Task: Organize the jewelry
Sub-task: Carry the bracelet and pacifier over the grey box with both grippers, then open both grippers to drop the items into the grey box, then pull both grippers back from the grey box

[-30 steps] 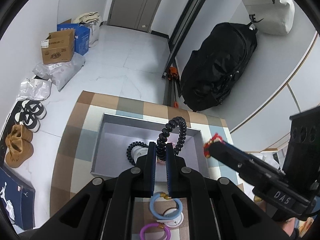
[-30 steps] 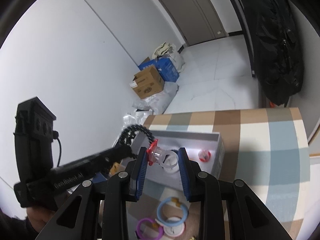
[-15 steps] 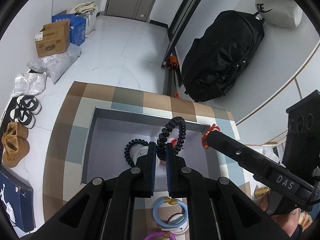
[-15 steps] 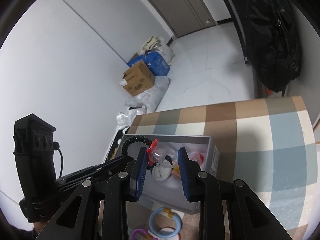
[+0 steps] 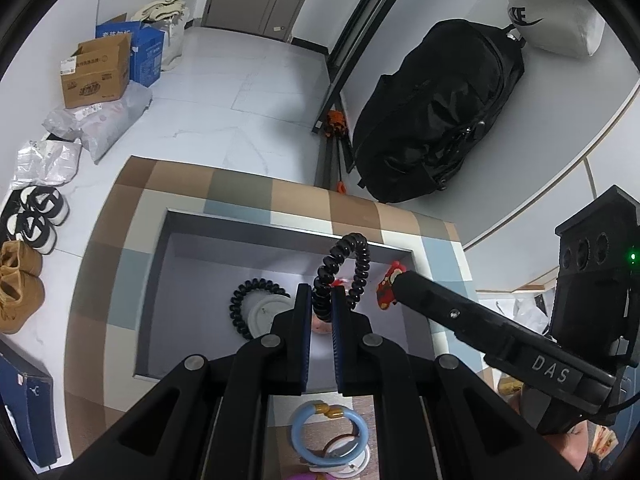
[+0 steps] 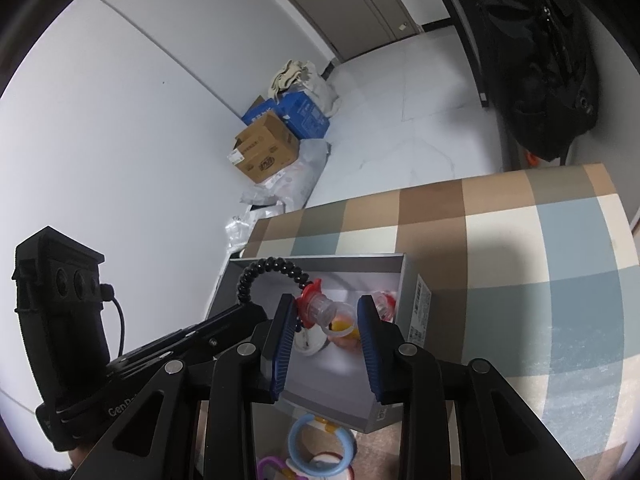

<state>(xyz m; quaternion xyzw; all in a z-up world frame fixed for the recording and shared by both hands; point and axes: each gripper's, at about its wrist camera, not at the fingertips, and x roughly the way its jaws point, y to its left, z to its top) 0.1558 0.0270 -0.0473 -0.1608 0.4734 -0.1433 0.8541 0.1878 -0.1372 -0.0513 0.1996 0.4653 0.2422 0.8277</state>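
Observation:
My left gripper [image 5: 321,308] is shut on a black beaded bracelet [image 5: 347,268] and holds it over the grey box [image 5: 240,228]; the bracelet arches up past the fingertips. The bracelet also shows in the right wrist view [image 6: 268,270]. My right gripper [image 6: 326,316] holds a clear ring with a red flower [image 6: 316,306] between its blue pads, above the box [image 6: 412,292]. Its tip with the red flower [image 5: 387,289] reaches in from the right in the left wrist view. Inside the box lie a second black bracelet [image 5: 244,300] around a white round piece [image 5: 266,314].
A blue bangle [image 5: 328,436] and a purple one [image 6: 272,466] lie on the checked cloth [image 6: 520,240] in front of the box. Beyond the table are cardboard boxes [image 5: 94,74], shoes [image 5: 36,216] and a black bag [image 5: 436,120] on the floor.
Both grippers have moved forward over the box with their pieces. The right gripper's ring now hangs lower, inside the box opening.

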